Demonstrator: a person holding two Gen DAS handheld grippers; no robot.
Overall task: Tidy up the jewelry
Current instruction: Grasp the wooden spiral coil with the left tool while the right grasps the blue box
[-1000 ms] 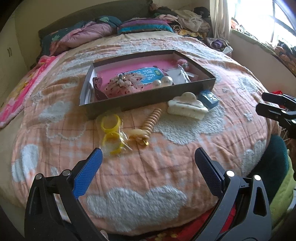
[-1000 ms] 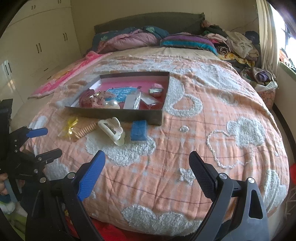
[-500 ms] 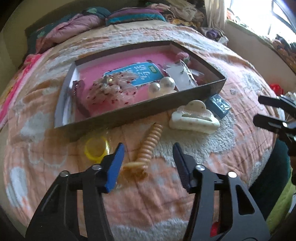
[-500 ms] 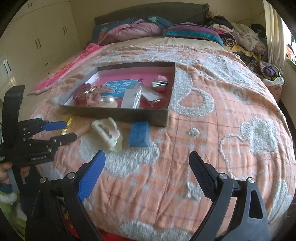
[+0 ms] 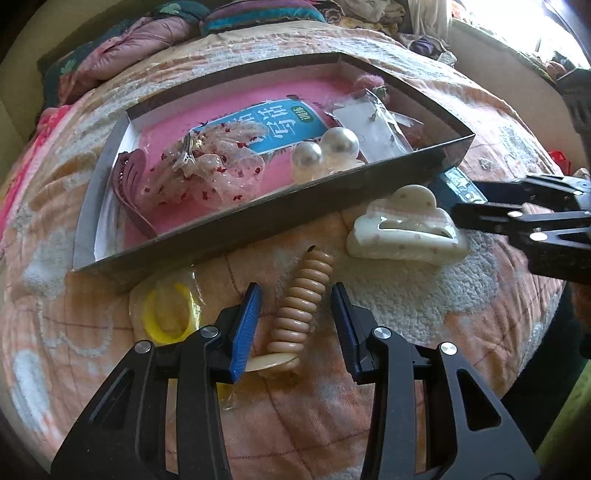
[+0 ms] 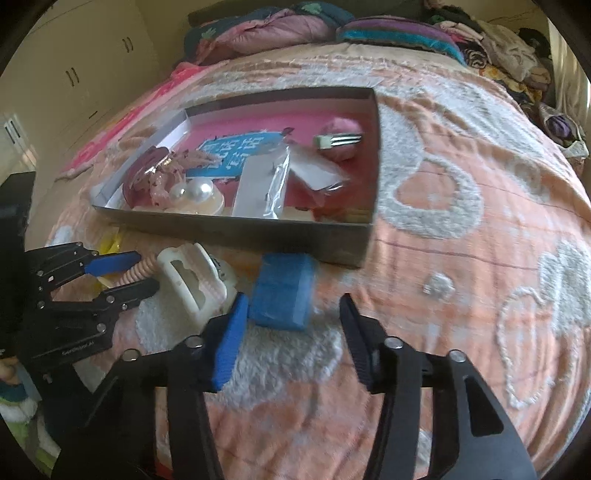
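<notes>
A beige coiled hair tie (image 5: 314,269) lies on the peach bedspread between the blue pads of my left gripper (image 5: 295,291). Its jaws are closing, with a gap still showing on both sides of the coil. A small blue box (image 6: 284,291) sits between the tips of my right gripper (image 6: 293,301), whose jaws are also closing; the right finger stands clear of it. A cream claw clip (image 5: 402,232) lies between the two items. Behind them stands the shallow dark box (image 5: 258,218) with a pink floor, holding pearl pieces (image 5: 325,147), a lace bow and packets.
Yellow hair rings (image 5: 166,314) in clear plastic lie left of the coil, by the box wall. In the left wrist view the right gripper (image 5: 467,199) reaches in beside the claw clip. Pillows (image 6: 280,26) and piled clothes (image 6: 509,44) line the bed's far side.
Both grippers have come down and forward to the bedspread and narrowed their jaws. The left now straddles the coiled hair tie, the right straddles the blue box.
</notes>
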